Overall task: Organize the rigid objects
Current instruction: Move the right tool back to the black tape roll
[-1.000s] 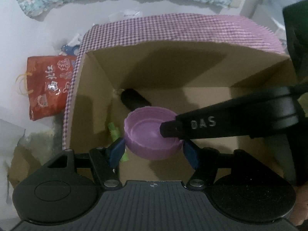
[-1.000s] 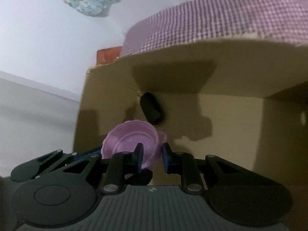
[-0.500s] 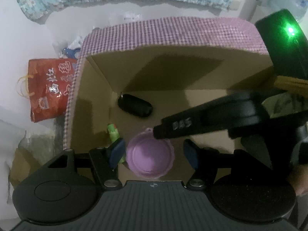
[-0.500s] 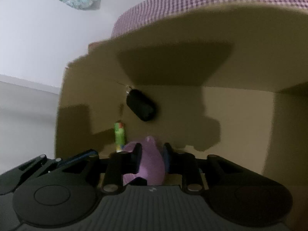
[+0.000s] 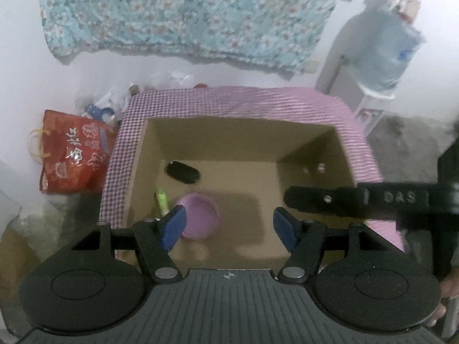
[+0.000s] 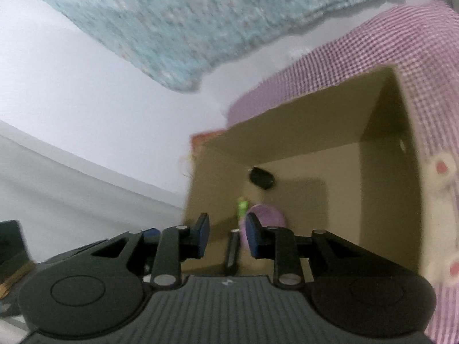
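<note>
Inside the cardboard box [image 5: 226, 146], on its floor toward the left wall: a purple bowl [image 5: 200, 215], a green stick [image 5: 161, 200] and a black oval object [image 5: 182, 172]. Bowl resting mouth up, round, with no long axis to speak of. Green stick just left of the bowl, long axis running from the near side toward the far wall, tilted slightly; contact with the bowl impossible to tell. Black oval object farther back, apart from both, long axis lying crosswise and a little slanted.

Box rim draped in purple checked cloth [image 5: 229, 100]. Red bag [image 5: 71, 157] outside the box to its left, floral cloth [image 5: 186, 14] hanging behind, water bottle [image 5: 384, 48] at the back right.

Left hand-held gripper [image 5: 229, 226] above the near edge of the box, jaws spread wide, nothing between the pads. Right hand-held gripper [image 6: 226, 236] also above the box, jaws just having opened to a moderate gap, empty, the bowl lying well below and clear of them. From the left wrist view, one finger of the right hand-held gripper reaching in from the right above the box wall.
</note>
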`<state>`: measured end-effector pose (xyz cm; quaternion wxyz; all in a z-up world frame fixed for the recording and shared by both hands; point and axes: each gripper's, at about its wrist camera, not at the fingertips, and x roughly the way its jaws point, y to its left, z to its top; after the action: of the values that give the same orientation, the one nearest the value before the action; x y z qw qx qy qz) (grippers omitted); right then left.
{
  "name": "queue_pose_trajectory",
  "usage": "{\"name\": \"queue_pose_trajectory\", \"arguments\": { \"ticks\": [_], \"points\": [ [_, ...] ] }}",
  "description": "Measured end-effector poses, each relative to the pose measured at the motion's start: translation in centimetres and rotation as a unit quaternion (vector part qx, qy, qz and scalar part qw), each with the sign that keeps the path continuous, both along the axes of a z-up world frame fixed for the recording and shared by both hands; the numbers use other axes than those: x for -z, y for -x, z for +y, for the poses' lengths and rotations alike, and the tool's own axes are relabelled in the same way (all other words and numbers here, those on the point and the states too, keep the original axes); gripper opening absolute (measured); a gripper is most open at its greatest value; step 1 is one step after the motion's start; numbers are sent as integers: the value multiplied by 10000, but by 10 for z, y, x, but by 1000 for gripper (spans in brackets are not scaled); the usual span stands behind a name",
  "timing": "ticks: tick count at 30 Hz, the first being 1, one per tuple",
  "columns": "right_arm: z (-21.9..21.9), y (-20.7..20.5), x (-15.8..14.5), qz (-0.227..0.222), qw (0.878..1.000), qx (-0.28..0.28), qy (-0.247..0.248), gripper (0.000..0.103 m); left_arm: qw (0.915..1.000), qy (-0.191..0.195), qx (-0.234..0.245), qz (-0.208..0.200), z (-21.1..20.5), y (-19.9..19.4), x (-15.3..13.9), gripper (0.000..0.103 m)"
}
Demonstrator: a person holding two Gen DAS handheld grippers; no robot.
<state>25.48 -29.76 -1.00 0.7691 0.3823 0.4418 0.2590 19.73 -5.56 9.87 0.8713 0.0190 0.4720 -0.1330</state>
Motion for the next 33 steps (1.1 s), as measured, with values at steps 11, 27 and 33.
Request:
{"name": "queue_pose_trajectory", "arguments": {
  "ticks": [11,27,33],
  "points": [
    [-8,131,-26,-525,9981,298,99,49,9989,453,81,-133,21,89,-3,69],
    [43,151,33,401,9980,-106,480,51,9956,-237,-333,839,47,130,97,69],
    [71,138,49,559,9961,-387,559,51,9935,-543,-494,866,53,124,120,69]
  ]
}}
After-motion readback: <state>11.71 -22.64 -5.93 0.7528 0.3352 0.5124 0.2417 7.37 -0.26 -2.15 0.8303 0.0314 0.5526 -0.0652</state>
